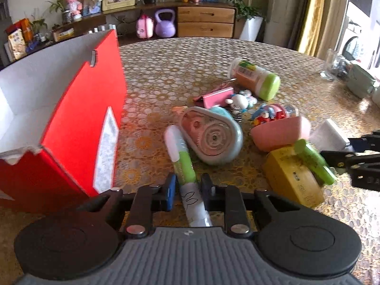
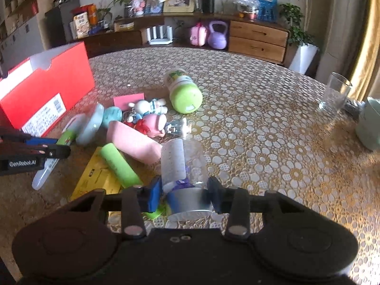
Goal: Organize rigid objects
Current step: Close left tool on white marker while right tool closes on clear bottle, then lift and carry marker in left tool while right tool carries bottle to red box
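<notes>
Our left fingers (image 1: 187, 187) pinch a green-and-white marker pen (image 1: 181, 160), our right fingers (image 2: 184, 190) clamp a clear plastic measuring cup (image 2: 181, 163) whose smooth wall may slip loose.

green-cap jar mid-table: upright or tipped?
Tipped. The jar lies on its side on the table, green cap facing the right-wrist camera, base pointing away; the left-wrist view shows it lying too.

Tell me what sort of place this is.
Most likely a home living or dining room: a round table with a gold floral-patterned cover, a long wooden sideboard with drawers crowded with toys and plants, and a purple kettlebell beneath it.
</notes>
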Demonstrator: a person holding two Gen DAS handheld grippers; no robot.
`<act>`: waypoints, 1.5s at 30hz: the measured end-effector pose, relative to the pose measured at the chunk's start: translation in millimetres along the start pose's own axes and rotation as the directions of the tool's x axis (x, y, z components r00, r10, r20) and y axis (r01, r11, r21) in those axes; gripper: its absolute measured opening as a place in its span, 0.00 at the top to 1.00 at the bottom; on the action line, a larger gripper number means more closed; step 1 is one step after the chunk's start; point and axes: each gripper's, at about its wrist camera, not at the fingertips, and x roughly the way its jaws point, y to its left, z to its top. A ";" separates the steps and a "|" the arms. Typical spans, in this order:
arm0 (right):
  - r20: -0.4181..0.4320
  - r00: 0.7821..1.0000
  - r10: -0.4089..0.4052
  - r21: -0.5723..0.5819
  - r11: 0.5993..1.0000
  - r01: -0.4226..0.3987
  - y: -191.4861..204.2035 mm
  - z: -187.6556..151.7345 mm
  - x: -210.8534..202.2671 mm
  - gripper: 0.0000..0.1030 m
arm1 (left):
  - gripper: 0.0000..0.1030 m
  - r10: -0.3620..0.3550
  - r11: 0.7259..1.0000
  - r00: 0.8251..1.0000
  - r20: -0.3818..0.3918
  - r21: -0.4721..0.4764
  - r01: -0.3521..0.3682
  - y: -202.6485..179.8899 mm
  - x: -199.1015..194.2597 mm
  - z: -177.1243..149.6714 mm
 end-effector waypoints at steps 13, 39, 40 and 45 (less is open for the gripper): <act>0.013 0.999 -0.047 0.128 0.991 0.045 20.1 -15.1 -52.3 0.60 | 0.83 -0.050 0.999 0.999 0.003 0.000 0.050 14.8 -31.9 -13.1; 0.080 0.997 0.009 0.074 0.997 -0.015 142.3 36.0 -129.0 0.60 | 0.83 -0.144 0.988 0.978 0.154 -0.030 0.150 63.9 -145.8 -13.9; 0.085 0.996 0.012 0.069 0.997 -0.018 146.6 39.9 -129.3 0.60 | 0.83 -0.145 0.988 0.976 0.160 -0.032 0.152 66.7 -149.8 -11.4; 0.103 0.994 0.042 0.046 0.998 -0.047 168.2 63.9 -129.9 0.60 | 0.83 -0.142 0.988 0.972 0.189 -0.034 0.151 84.2 -165.0 4.6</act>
